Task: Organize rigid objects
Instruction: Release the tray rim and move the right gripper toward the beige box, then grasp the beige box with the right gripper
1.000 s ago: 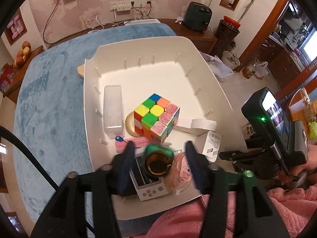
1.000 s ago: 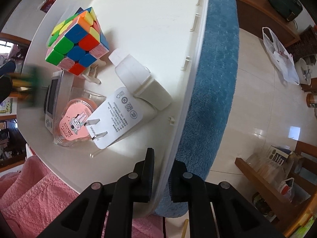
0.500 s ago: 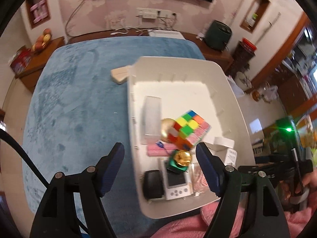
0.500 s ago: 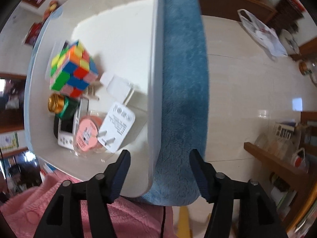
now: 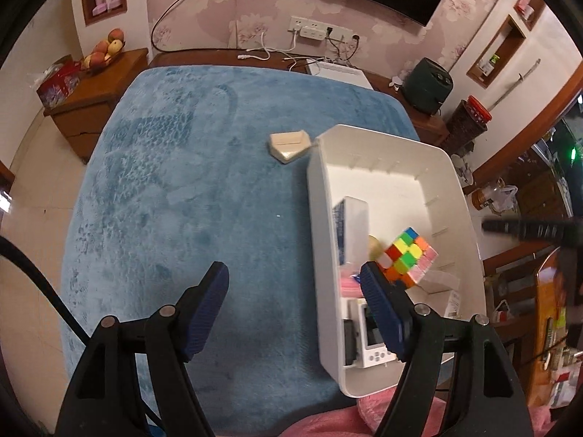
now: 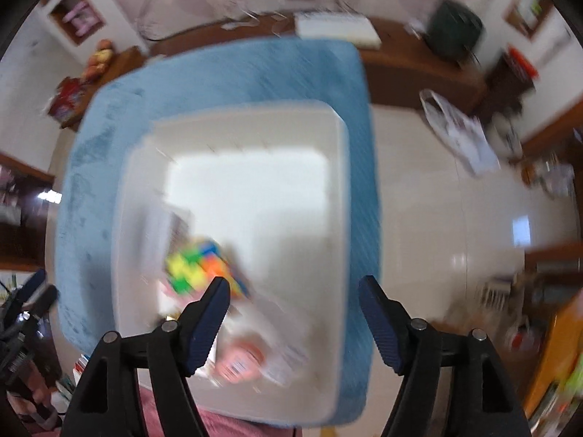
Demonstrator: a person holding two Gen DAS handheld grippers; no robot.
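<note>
The left gripper (image 5: 293,293) hung above the blue blanket (image 5: 189,196) with its jaws spread wide and nothing between them, its right finger crossing over the near left wall of the white bin (image 5: 322,255). The bin sat on the right side of the blanket, and inside it, toward the near end, lay a multicoloured puzzle cube (image 5: 408,255), a tall clear box (image 5: 351,229) standing along the left wall, a gold round thing (image 5: 373,245) just left of the cube, a pink flat item (image 5: 349,284) and a white handheld device (image 5: 371,338) nearest the camera, with a white charger (image 5: 442,291) to the cube's right. A small beige block (image 5: 289,144) rested on the blanket just beyond the bin's far left corner. The right gripper (image 6: 293,293) was likewise released and empty, held above the near end of the bin (image 6: 339,218); its view was heavily blurred, showing the cube (image 6: 198,266) near the left finger and a pink round object (image 6: 240,362) closer in.
</note>
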